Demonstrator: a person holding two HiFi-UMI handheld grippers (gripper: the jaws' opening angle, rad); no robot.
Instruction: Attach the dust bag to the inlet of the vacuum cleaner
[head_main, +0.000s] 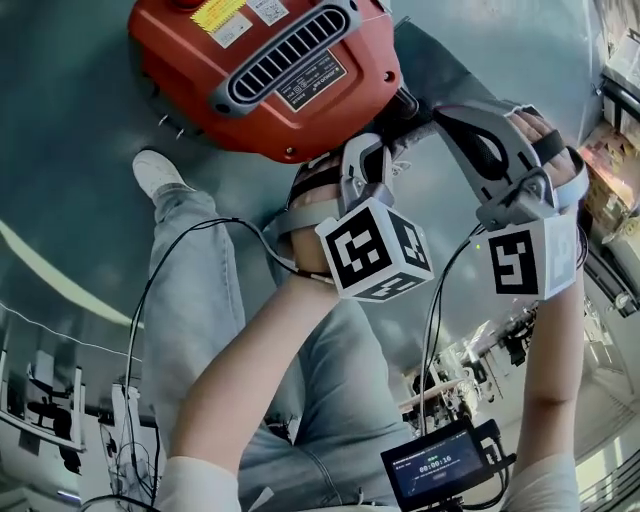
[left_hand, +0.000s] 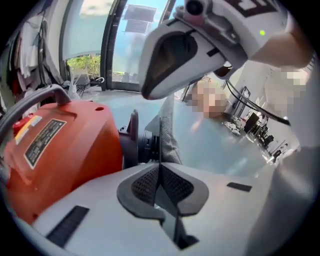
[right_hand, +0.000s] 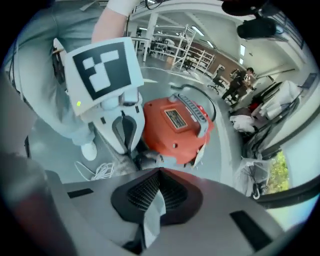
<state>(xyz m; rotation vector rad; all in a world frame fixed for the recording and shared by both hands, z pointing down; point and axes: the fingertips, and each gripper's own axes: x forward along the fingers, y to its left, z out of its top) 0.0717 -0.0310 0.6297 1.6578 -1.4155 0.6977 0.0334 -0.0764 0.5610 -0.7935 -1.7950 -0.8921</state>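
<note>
The red vacuum cleaner (head_main: 270, 90) stands on the grey floor, and its black inlet (left_hand: 142, 142) faces me. In the left gripper view a strip of the grey fabric dust bag (left_hand: 167, 132) rises from between the jaws toward the inlet. My left gripper (left_hand: 160, 167) is shut on it. My right gripper (right_hand: 159, 175) is shut on a pale fold of the same bag (right_hand: 152, 212). In the head view the left gripper (head_main: 393, 138) and the right gripper (head_main: 425, 115) meet right at the vacuum's side and hide the bag.
My jeans-clad legs and a white shoe (head_main: 155, 172) are beside the vacuum. A coiled white cord (right_hand: 100, 172) lies on the floor near it. A small screen (head_main: 435, 465) hangs at my waist. Shelving and people (right_hand: 240, 80) stand far off.
</note>
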